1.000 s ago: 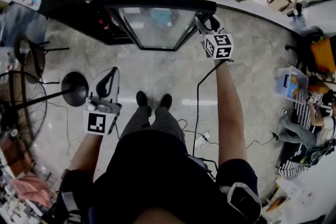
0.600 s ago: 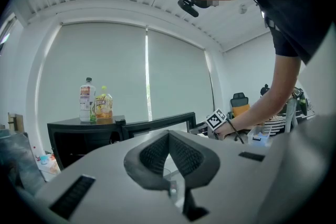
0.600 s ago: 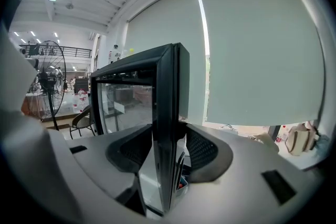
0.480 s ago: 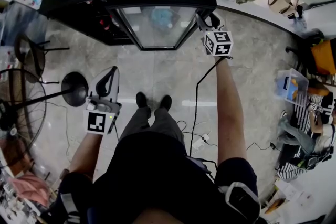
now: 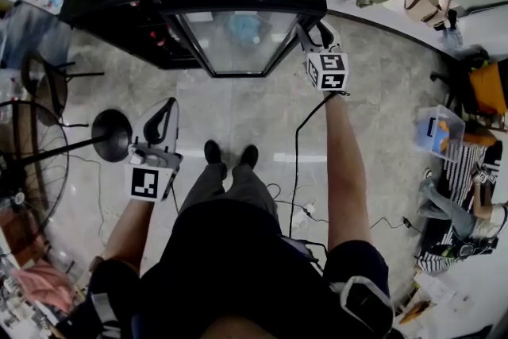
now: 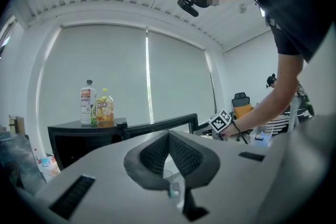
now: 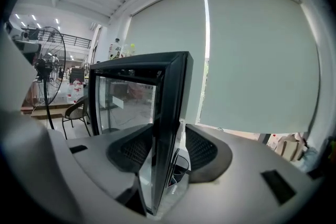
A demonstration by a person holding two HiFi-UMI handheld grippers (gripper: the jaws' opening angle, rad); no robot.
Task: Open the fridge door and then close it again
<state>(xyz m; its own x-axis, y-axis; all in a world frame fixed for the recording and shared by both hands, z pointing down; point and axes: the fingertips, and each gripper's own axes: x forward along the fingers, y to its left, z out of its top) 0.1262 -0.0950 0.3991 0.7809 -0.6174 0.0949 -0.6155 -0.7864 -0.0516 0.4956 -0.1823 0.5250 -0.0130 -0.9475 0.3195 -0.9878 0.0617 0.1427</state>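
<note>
Fridge door, black-framed with a glass pane [image 5: 238,44], stands swung well out from the low black fridge cabinet [image 5: 131,32] over the grey tiled floor [image 5: 238,115]. Right gripper [image 5: 311,32] is at the door's free edge, at its top right corner in the head view, with the arm stretched forward. In the right gripper view the black frame [image 7: 170,92] runs upright between the jaws of the right gripper [image 7: 163,150], which are clamped on that edge, glass face on the left pad's side. Left gripper [image 5: 165,113] hangs at the person's left side, well apart from the door. Its jaws are closed tight on nothing [image 6: 169,136].
</note>
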